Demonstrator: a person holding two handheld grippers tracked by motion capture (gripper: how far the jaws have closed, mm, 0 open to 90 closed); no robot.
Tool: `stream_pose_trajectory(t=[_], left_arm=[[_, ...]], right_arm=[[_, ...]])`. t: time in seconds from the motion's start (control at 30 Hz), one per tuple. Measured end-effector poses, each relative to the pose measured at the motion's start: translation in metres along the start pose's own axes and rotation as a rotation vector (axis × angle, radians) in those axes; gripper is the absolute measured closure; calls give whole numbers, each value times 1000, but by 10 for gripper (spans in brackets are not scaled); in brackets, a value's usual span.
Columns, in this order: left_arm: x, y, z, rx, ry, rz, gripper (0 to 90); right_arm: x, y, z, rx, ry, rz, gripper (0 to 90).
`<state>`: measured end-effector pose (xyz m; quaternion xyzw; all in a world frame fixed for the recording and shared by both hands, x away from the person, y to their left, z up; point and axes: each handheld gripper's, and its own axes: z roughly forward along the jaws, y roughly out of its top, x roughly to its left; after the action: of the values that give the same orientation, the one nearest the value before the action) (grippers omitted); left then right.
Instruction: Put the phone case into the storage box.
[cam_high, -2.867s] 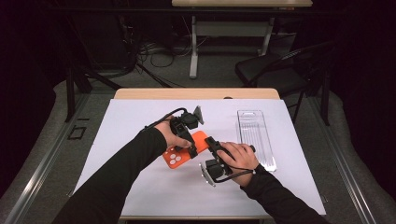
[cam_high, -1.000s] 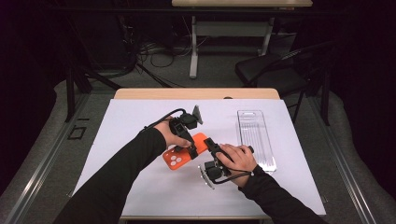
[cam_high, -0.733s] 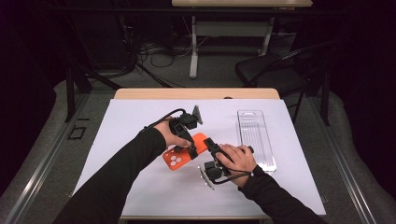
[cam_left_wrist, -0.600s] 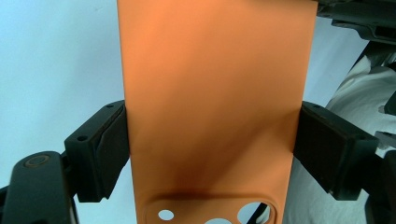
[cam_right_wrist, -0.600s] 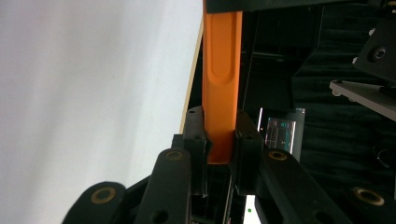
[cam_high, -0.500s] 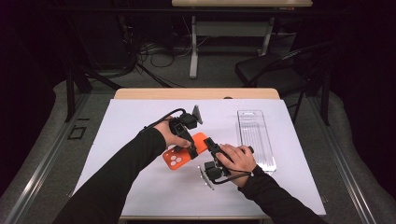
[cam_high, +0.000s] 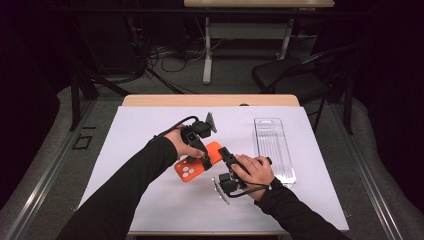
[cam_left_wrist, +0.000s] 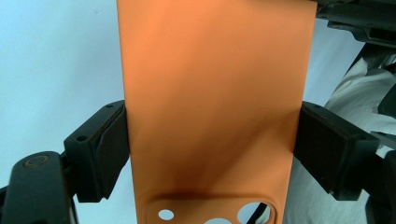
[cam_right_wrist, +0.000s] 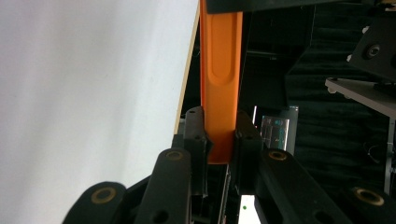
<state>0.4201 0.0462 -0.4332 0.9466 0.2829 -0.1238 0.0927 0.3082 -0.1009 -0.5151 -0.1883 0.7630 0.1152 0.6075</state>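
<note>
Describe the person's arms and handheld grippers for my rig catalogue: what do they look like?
Both arms wear black long sleeves. The left gripper and right gripper are black, each with a trailing black cable and a grey three-cornered plate. The blocky jaws show brass-coloured pivot pins.

Left gripper fingers wide, right gripper pinched.

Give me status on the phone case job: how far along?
Done: the orange phone case is off the white table, gripped by both tools. In hand: the left tool clamps its two long sides, and the right tool pinches one edge. Left: nothing shows where it goes; the clear tray sits empty beside it.
</note>
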Motion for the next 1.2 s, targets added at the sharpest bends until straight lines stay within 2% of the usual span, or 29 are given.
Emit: stream_pose_trajectory(t=[0.43,0.7,0.87,1.2], left_arm=[[-1,-1,0,-9,13,11,155],[-3,-1,-1,-9,29,9,145],[-4,-3,-3,-28,39,3,137],[-2,-8,-11,-48,47,-5,137]], right_arm=[[0,0,0,-3,-12,-1,802],[1,0,0,8,-2,4,802],[1,0,1,11,8,-4,803],[3,-1,2,17,19,15,803]])
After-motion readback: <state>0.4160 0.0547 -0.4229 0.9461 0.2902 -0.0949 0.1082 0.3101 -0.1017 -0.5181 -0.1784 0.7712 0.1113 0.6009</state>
